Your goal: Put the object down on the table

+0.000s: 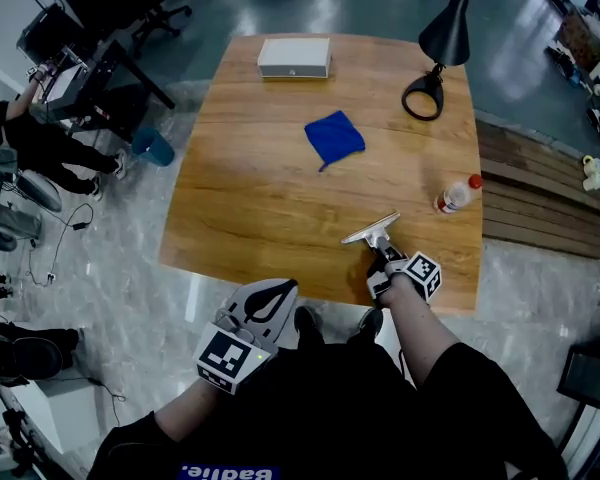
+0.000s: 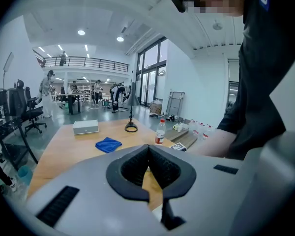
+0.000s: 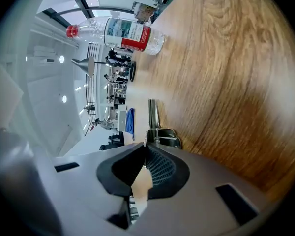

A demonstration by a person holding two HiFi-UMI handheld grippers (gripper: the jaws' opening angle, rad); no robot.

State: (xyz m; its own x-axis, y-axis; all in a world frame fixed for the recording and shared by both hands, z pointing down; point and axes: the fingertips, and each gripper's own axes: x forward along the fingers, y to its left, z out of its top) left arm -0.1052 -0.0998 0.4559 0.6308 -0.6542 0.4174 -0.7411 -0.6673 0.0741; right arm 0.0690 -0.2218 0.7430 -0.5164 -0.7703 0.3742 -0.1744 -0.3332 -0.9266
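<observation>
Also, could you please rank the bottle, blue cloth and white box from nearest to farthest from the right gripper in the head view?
From the right gripper, holding the squeegee:
1. Bottle, on the right.
2. Blue cloth, in the middle.
3. White box, far end.

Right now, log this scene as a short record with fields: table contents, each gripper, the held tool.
surface: wooden table
far edge: white box
centre: blue cloth
far right: black lamp
right edge: bottle, upright, red cap
right gripper: shut on squeegee, over the table's near edge
squeegee contact with table: cannot tell
left gripper: shut, empty, off the table by the person's body
</observation>
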